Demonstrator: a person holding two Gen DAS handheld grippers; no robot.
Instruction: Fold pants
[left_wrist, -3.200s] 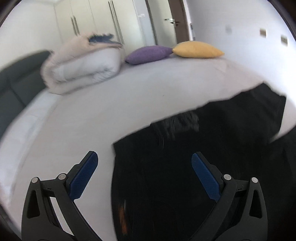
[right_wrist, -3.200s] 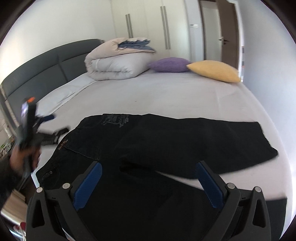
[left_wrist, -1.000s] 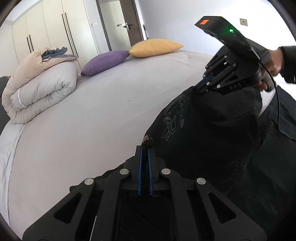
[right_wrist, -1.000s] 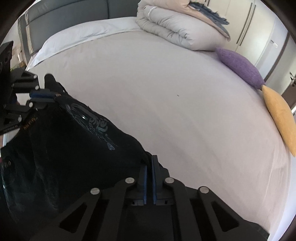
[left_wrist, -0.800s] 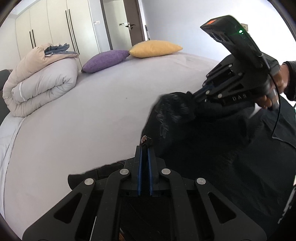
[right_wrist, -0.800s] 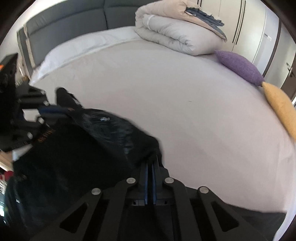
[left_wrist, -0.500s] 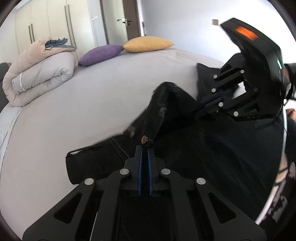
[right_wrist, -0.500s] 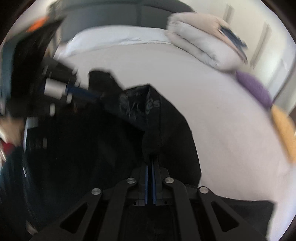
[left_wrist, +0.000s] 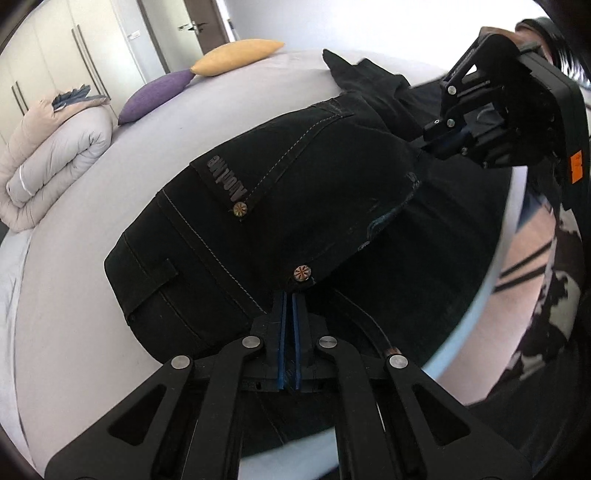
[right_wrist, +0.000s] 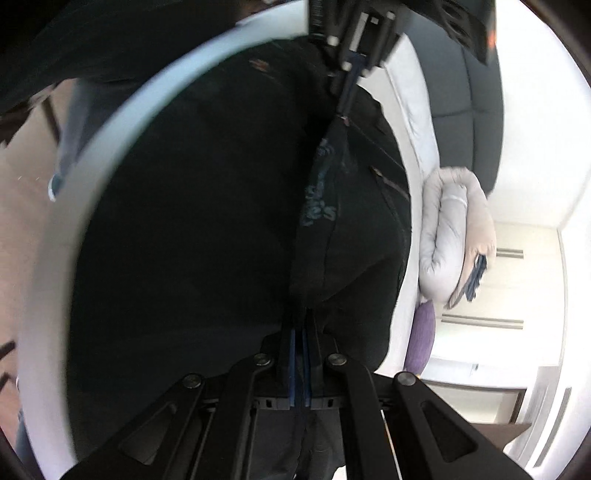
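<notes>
The black pants lie on the white bed, the waist half folded over the other half, back pocket with rivets facing up. My left gripper is shut on the waist edge by a copper rivet. My right gripper is shut on the pants farther along the same edge, near the bed's front side. In the right wrist view my right gripper pinches a fold of the pants, and the left gripper holds the cloth at the far end.
A rolled beige and white duvet lies at the bed's far left, with a purple pillow and a yellow pillow behind. The bed's front edge runs close on the right, beside the person's patterned clothing. White wardrobes stand beyond.
Both grippers closed on the waist edge, lifted it and carried it over toward the bed's front edge. The pants now lie folded lengthwise with the back pocket up.
</notes>
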